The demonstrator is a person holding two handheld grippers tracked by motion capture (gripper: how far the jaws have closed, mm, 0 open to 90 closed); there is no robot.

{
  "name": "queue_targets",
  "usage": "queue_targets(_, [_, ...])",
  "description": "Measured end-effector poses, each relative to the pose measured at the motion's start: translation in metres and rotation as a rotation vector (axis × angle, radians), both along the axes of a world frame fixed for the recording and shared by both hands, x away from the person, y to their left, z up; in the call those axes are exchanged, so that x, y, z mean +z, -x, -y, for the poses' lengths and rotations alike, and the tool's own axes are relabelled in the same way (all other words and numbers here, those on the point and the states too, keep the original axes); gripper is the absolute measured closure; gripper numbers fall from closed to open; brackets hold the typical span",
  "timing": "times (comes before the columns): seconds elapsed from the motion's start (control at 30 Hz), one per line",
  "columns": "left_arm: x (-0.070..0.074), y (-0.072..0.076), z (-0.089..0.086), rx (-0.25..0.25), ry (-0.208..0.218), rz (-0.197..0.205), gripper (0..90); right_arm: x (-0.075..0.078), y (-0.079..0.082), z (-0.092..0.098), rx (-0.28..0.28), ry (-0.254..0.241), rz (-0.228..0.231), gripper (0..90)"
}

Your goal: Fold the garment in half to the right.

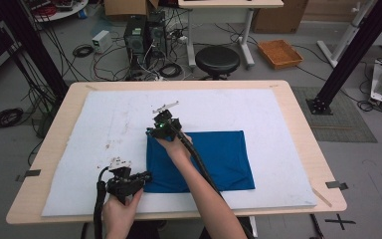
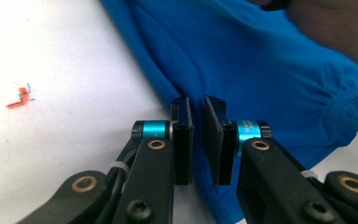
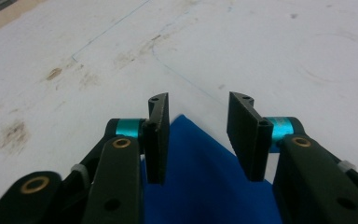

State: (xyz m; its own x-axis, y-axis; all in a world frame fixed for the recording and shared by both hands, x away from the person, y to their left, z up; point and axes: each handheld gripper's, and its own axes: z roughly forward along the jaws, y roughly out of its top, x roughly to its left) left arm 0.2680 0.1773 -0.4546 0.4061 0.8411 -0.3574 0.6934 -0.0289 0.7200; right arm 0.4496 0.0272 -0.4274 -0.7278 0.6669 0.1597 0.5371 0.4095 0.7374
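- Pinching the blue cloth [image 2: 261, 70] at its 7 o'clock corner, the left tool [image 2: 198, 140] is nearly closed.
- The right tool [image 3: 198, 140], spread, straddles the 11 o'clock corner on the white mat [image 1: 104, 124].

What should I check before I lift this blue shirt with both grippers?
1. Left gripper closed on the near-left edge of the blue shirt: cannot tell; jaws nearly shut, cloth between them not clear.
2. Right gripper closed on the far-left corner: not ok; jaws open, the corner lies between them.
3. Shirt flat on the white mat: ok.
4. Both grippers on the same side of the shirt: ok.
5. Mat beyond the right gripper free of things: ok, stains only.
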Motion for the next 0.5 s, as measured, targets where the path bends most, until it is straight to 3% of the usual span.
queue_targets(0.2, [0.000,0.000,-0.001,-0.002,0.006,-0.001,81.5,-0.008,-0.001,-0.027,0.026,0.120,0.031,66.3])
queue_targets(0.33, [0.000,0.000,0.000,-0.002,0.006,-0.002,81.5,-0.013,0.000,-0.033,0.034,0.179,0.060,80.4])
queue_targets(0.43, [0.000,0.000,-0.001,-0.004,0.008,-0.003,81.5,-0.012,0.000,-0.032,0.036,0.186,0.065,89.0])
queue_targets(0.5, [0.000,0.000,-0.001,-0.009,0.007,0.001,82.9,-0.009,0.000,-0.031,0.035,0.159,0.068,89.7])
